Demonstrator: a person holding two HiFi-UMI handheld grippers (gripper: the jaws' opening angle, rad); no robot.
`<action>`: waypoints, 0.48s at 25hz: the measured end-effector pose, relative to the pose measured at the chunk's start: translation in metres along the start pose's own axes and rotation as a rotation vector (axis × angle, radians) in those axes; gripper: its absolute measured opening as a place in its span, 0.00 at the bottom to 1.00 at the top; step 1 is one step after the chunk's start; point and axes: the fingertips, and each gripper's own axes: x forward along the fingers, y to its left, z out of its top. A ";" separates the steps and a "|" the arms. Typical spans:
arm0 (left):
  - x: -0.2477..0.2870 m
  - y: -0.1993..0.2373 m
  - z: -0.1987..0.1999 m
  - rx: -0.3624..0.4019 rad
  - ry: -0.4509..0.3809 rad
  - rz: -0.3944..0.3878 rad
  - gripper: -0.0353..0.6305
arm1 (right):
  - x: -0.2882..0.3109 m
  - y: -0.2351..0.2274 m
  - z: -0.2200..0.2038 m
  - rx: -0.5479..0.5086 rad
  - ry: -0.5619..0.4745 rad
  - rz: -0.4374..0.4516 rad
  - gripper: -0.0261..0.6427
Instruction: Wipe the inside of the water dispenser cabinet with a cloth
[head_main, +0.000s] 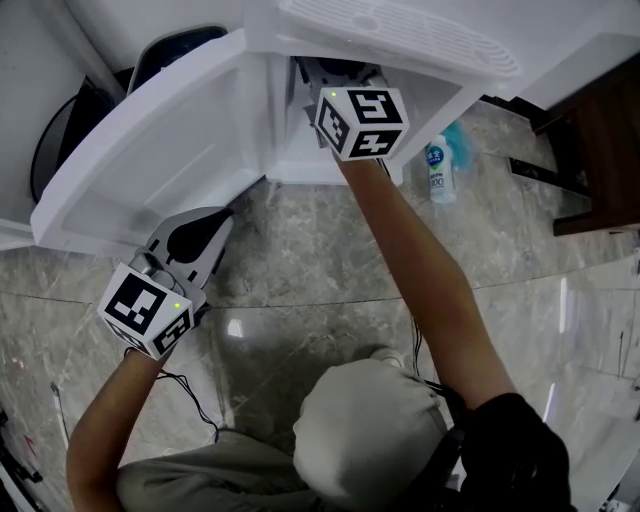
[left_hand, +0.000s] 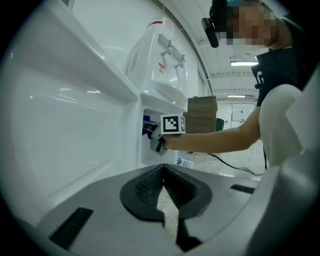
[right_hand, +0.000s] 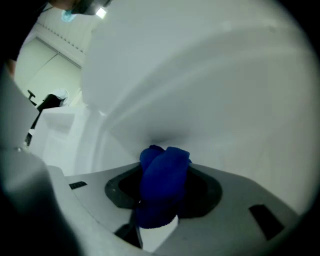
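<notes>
White door (head_main: 150, 150) and bottle (head_main: 437, 172) beside cabinet (head_main: 298, 155)

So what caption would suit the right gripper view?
Right gripper holds a bunched blue cloth inside the white dispenser cabinet.

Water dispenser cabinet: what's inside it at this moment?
The right gripper reaches inside, its jaws shut on a blue cloth near the bare white inner wall. In the head view, the dispenser's top covers the rest of the interior.
</notes>
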 end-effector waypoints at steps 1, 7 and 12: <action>-0.001 0.001 -0.001 -0.001 -0.001 0.005 0.06 | -0.011 0.008 0.001 0.006 -0.005 0.022 0.27; -0.005 0.008 0.001 0.038 -0.021 0.035 0.06 | -0.089 0.054 0.000 0.190 0.024 0.167 0.28; -0.001 0.000 0.014 0.107 -0.063 0.016 0.19 | -0.134 0.097 0.005 0.309 0.088 0.287 0.28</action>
